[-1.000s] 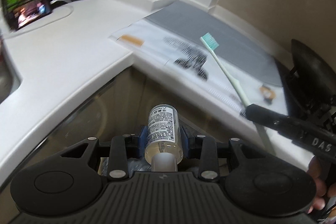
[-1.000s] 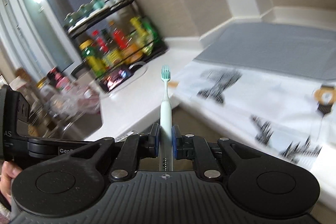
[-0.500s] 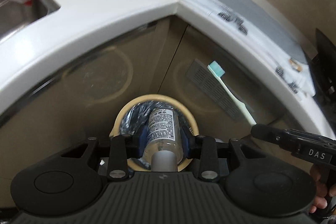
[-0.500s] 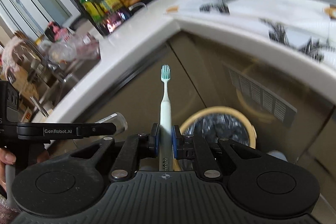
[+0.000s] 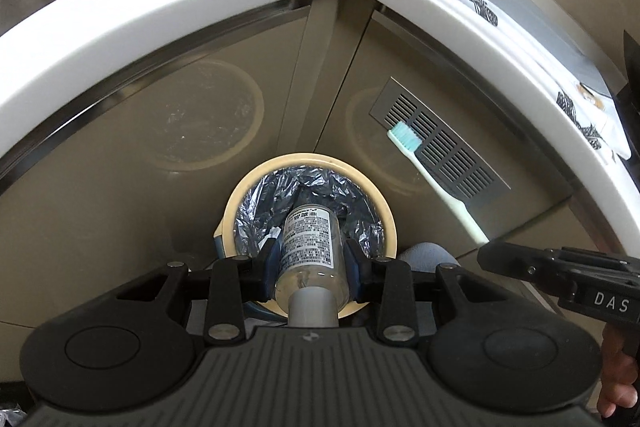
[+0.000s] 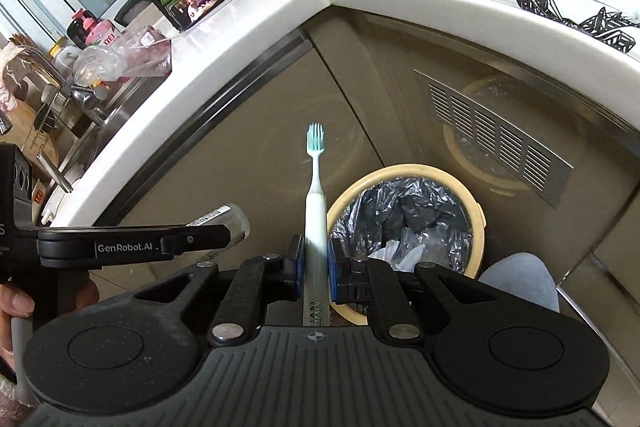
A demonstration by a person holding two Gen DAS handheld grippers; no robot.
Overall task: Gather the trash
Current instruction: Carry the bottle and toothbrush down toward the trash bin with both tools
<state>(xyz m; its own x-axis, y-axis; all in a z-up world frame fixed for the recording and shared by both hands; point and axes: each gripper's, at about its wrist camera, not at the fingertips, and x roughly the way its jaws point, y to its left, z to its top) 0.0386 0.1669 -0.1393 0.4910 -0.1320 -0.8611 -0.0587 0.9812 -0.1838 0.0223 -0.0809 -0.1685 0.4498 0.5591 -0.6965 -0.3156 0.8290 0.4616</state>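
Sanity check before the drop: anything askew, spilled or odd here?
Nothing spilled or damaged. The bottle is clamped in the left gripper over the lined bin. The toothbrush in the right gripper points beside the bin's rim, not over its opening.

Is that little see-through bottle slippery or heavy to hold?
Probably light: the bottle looks clear and nearly empty. Its smooth round sides could slip or roll, though the left gripper's fingers squeeze it over the bin.
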